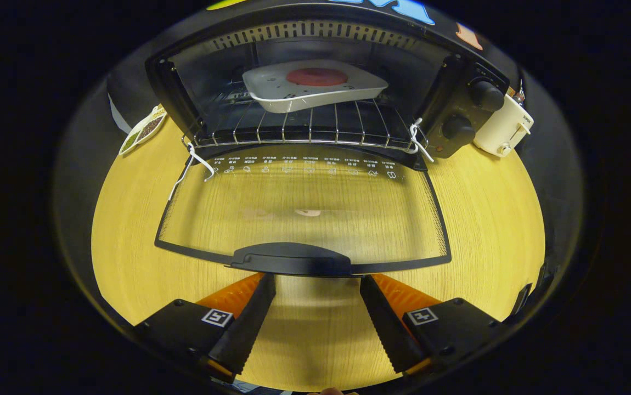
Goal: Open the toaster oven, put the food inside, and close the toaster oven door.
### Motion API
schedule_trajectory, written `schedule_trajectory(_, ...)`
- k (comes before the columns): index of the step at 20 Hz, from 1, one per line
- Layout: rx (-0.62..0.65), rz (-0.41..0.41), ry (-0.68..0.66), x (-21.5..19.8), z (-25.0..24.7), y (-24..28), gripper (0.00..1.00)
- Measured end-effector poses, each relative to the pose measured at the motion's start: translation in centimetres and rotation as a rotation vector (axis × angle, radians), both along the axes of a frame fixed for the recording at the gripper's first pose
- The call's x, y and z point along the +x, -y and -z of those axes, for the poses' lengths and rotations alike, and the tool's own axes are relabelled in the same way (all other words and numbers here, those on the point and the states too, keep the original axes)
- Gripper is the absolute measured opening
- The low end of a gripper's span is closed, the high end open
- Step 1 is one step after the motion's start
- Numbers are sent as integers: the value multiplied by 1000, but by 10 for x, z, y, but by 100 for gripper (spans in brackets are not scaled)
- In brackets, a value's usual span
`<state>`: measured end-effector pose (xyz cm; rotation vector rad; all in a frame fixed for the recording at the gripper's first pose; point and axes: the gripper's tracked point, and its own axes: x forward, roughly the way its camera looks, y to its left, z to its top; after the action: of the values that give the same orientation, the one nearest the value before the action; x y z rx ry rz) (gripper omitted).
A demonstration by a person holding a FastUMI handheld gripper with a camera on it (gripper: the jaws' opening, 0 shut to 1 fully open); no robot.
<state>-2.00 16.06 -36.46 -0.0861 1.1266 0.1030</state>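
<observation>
Already loaded: plate of food [315, 85] on rack at 12 o'clock; gripper [317, 282] spread open, empty, just below door handle [292, 259], ready for lifting shut.

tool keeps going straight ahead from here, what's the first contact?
Most likely the door handle of the open toaster oven door, just ahead of the open tool. Height is hard to judge, so it may pass just under the handle.
</observation>
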Motion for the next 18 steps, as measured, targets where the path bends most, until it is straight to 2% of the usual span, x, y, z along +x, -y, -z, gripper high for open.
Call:
schedule_trajectory(7,-19,-61,34,0,-17,1,99)
schedule_trajectory(14,36,-41,53,0,-55,2,99)
schedule_trajectory(18,141,-13,162,15,-90,-14,99)
